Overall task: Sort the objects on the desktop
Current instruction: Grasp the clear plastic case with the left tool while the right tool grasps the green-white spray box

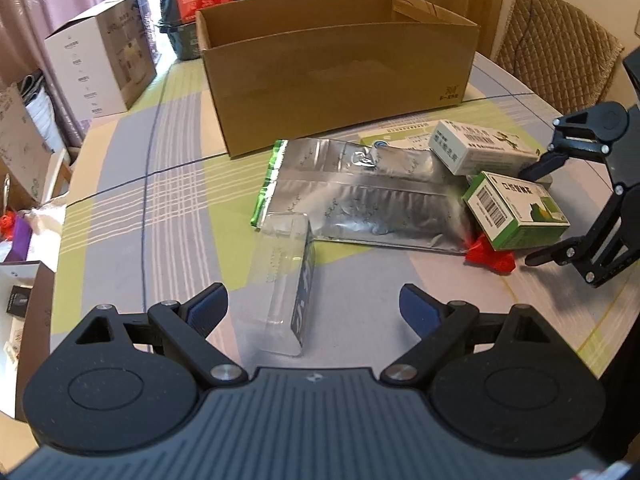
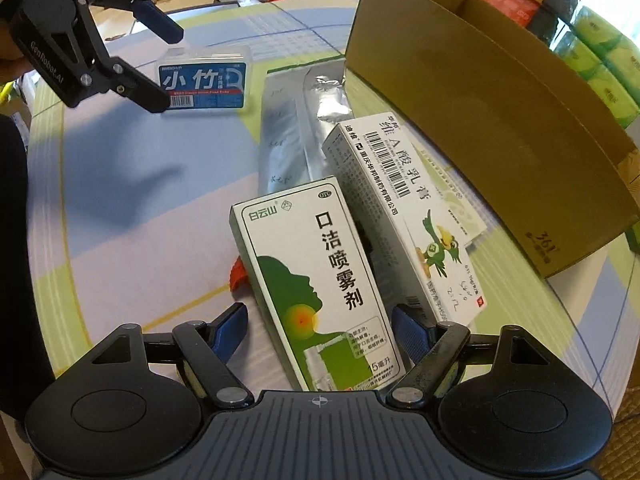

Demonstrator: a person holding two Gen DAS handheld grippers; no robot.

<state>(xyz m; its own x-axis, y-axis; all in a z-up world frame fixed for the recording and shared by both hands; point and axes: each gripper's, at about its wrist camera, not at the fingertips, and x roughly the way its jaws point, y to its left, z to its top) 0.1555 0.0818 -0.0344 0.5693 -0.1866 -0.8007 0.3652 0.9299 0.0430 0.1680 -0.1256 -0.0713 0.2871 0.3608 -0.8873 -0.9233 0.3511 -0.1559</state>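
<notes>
My left gripper [image 1: 314, 304] is open, its fingers on either side of a clear plastic floss box [image 1: 288, 280] with a blue label, with gaps on both sides. The same floss box [image 2: 204, 80] shows beside the left gripper [image 2: 164, 68] in the right wrist view. My right gripper [image 2: 320, 320] is open around a green-and-white spray box [image 2: 312, 280], not clamped on it. A long white medicine box [image 2: 400, 200] leans beside it. Both boxes rest partly on a silver foil bag [image 1: 360, 192]. An open cardboard box [image 1: 340, 76] stands behind them.
A red scrap [image 1: 490, 256] pokes out under the spray box. The table [image 1: 152, 208] has a checked cloth. A white carton [image 1: 100, 56] and stacked packages sit past the far left edge, and a padded chair [image 1: 560, 48] stands at the back right.
</notes>
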